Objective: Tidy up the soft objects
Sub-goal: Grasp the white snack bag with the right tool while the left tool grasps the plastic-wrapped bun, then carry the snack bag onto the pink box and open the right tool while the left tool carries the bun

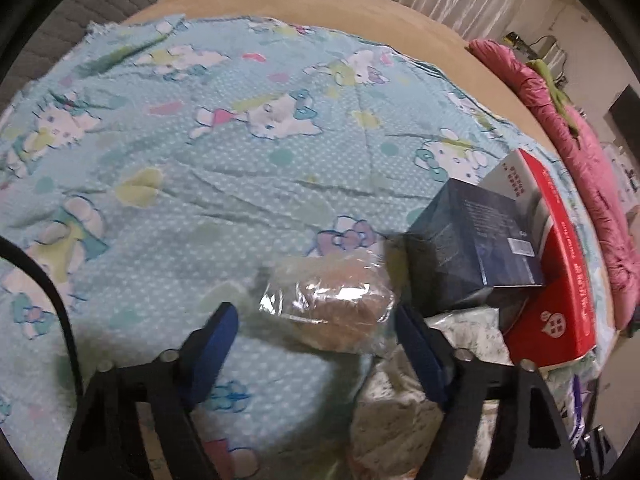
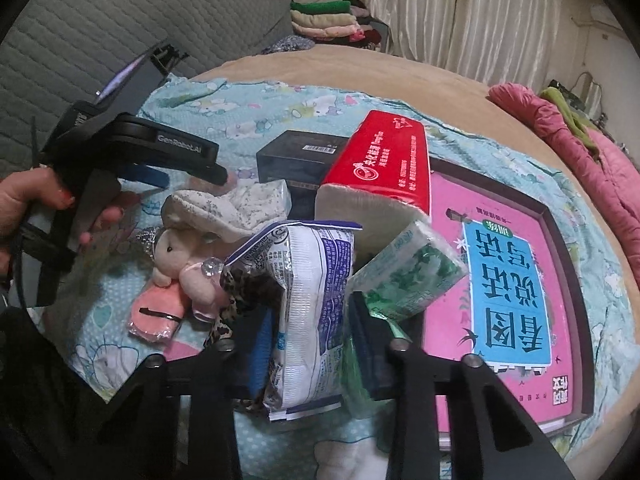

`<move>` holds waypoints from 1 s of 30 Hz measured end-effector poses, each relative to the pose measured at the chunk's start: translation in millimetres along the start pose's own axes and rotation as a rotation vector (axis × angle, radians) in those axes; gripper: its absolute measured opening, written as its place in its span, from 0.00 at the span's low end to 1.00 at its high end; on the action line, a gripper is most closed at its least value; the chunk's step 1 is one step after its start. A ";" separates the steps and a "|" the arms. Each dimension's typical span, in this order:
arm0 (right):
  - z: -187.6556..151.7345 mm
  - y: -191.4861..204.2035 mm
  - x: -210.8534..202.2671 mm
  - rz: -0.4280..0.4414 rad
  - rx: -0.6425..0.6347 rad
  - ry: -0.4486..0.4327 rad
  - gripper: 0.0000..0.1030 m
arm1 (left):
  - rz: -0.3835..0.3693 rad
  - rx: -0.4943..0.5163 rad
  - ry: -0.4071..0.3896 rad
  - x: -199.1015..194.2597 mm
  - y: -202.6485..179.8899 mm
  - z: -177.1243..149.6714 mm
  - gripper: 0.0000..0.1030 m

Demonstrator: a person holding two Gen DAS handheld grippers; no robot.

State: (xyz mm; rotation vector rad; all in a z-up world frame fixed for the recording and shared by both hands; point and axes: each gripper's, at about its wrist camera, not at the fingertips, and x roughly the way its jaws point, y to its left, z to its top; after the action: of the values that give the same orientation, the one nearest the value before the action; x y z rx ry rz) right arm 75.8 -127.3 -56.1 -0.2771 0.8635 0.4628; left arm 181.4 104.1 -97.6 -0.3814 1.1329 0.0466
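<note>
My left gripper (image 1: 316, 320) jaws spread wide; clear-wrapped tan bundle (image 1: 332, 304) sits dead ahead between them on the bed (image 1: 200, 184), long axis crosswise. Right gripper (image 2: 308, 320) probably clamped on white-blue packet (image 2: 308, 304).

Red tissue pack (image 2: 384, 164); pink book (image 2: 500, 280)

Left gripper (image 1: 316, 322) hangs over the blue cartoon sheet (image 1: 192, 152), jaws spread wide, and a clear-wrapped tan bundle (image 1: 336, 304) sits between the blue pads (image 1: 218, 344), no contact visible on either side. Just right of the bundle stands a dark blue box (image 1: 468, 240), leaning against a red box (image 1: 556, 276). Below the bundle lies a speckled white cloth (image 1: 404, 408).
</note>
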 end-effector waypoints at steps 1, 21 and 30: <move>0.0 -1.2 -0.8 0.006 0.005 -0.002 0.32 | -0.027 -0.007 0.005 1.6 -0.1 -0.1 0.64; 11.7 -14.8 -40.3 0.074 0.092 -0.105 0.29 | -0.042 0.030 -0.151 -91.4 -17.7 -33.9 0.49; 15.8 -44.2 -84.7 0.049 0.185 -0.184 0.29 | -0.075 0.134 -0.225 -146.0 -67.1 -63.3 0.49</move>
State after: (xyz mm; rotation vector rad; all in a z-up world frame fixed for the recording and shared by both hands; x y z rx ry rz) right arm 60.7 -182.5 22.0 -0.0424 0.7287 0.4435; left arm 78.6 43.8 27.4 -0.2906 0.8936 -0.0512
